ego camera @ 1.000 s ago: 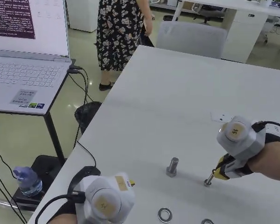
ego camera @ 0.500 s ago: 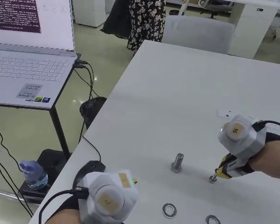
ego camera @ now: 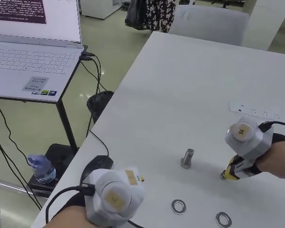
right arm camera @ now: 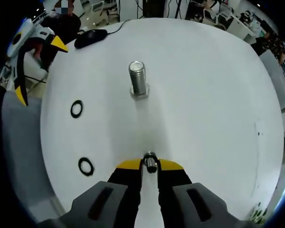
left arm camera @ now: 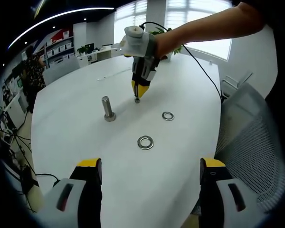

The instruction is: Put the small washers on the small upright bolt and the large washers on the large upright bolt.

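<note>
The large bolt (ego camera: 187, 158) (left arm camera: 108, 109) (right arm camera: 137, 80) stands upright on the white table (ego camera: 180, 85). To its right stands the small bolt (ego camera: 223, 176) (left arm camera: 137, 99) (right arm camera: 150, 162), with my right gripper (ego camera: 226, 175) (left arm camera: 139, 90) (right arm camera: 150, 167) shut on its shaft. Two washers (ego camera: 179, 206) (ego camera: 223, 219) lie flat nearer the table's front edge, also seen as washers (left arm camera: 145, 142) (left arm camera: 168, 115) and washers (right arm camera: 76, 109) (right arm camera: 86, 166). My left gripper (left arm camera: 150, 166) hangs open and empty short of the washers; its housing (ego camera: 115, 198) is at the bottom left.
A laptop (ego camera: 33, 52) sits on a stand left of the table. A black mouse (ego camera: 97, 166) with its cable lies near the table's left edge. A white power strip (ego camera: 263, 113) lies behind the right gripper. A grey chair (ego camera: 209, 23) stands at the far end.
The head camera has tilted, shifting the whole picture. My right gripper has closed in on the small bolt. A person in a flowered dress has moved farther off.
</note>
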Motion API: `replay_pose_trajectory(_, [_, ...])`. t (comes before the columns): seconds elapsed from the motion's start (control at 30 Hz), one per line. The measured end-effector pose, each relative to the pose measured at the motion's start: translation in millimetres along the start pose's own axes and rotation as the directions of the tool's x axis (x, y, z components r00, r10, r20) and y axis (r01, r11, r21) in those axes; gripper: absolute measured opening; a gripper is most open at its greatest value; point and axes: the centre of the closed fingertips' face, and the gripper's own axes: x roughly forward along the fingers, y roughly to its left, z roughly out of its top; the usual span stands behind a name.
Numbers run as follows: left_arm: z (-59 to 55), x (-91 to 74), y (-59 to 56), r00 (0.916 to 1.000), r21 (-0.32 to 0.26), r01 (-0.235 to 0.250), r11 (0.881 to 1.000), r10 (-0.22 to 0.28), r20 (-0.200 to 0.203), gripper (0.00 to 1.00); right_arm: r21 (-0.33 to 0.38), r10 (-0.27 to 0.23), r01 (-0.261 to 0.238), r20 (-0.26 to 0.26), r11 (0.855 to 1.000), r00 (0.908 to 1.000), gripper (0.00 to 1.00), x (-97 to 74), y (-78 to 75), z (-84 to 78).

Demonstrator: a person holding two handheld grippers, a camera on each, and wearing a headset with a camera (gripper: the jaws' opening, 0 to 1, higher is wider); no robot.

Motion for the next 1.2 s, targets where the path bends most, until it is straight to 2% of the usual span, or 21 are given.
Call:
replay_pose_trajectory(0.27, [-6.7, -3.9, -1.1, 0.9999, -0.004, 0.004, 1.000, -0.004, -0.009, 0.85, -0.016, -0.001, 0.001, -0.011, 1.000, 0.9999, 0.13, 4.1, 4.6, 2.2])
replay_pose_trajectory(0.9, [-4.2, -4.9, -3.0, 1.0000, 0.006, 0.006, 1.000, -0.006, -0.007, 0.84, -0.036, -0.016, 0.015, -0.020, 0.999, 0.9997, 0.14, 3.3, 5.4, 3.1])
replay_pose_trajectory(1.2, [-5.0, -4.8, -2.5, 1.0000, 0.005, 0.004, 1.000, -0.004, -0.004, 0.84, -0.036, -0.023, 0.022, -0.007, 0.999, 0.9997, 0.24, 1.4, 2.0, 5.2])
